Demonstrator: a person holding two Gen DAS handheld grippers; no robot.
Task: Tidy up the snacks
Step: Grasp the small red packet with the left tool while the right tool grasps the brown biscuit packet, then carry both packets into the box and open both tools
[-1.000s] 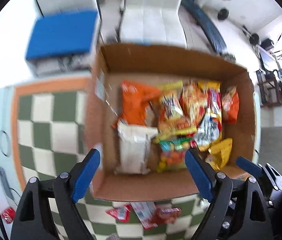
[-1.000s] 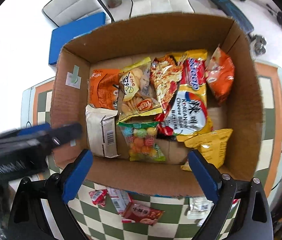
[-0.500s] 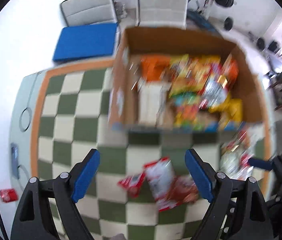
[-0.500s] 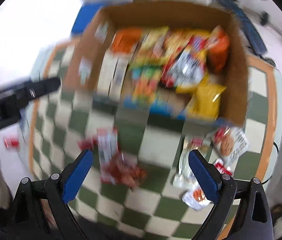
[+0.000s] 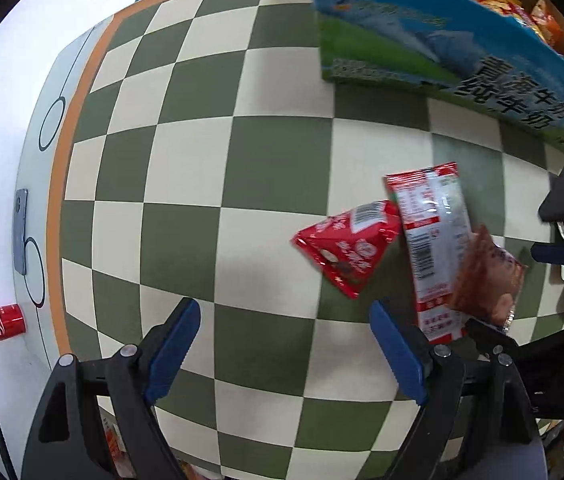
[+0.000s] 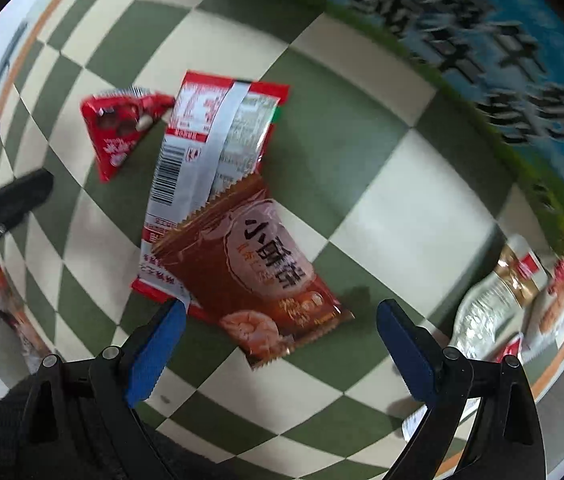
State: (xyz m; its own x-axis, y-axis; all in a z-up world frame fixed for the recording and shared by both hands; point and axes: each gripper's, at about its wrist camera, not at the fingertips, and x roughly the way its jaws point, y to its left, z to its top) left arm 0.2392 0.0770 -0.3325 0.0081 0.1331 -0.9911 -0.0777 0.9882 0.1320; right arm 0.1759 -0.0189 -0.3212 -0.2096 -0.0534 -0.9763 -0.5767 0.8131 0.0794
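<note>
On the green-and-cream checkered tablecloth [image 6: 382,208], our spread right gripper [image 6: 278,344] frames a glossy brown shrimp-cracker packet [image 6: 258,272]; our left gripper [image 5: 286,352] gapes too.

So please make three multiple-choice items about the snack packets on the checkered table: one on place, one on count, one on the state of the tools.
1. Where does the brown packet lie?
A. Partly on the long red-and-white packet
B. Inside the box
C. Alone on the floor

2. How many packets form the cluster with the triangular red packet?
A. One
B. Three
C. Six

3. What state is the right tool in?
A. Shut on the brown packet
B. Shut on nothing
C. Open, holding nothing

Answers: 1 A, its upper edge covers the long packet's lower end. 2 B, three lie together. 3 C, its fingers stand wide apart.
</note>
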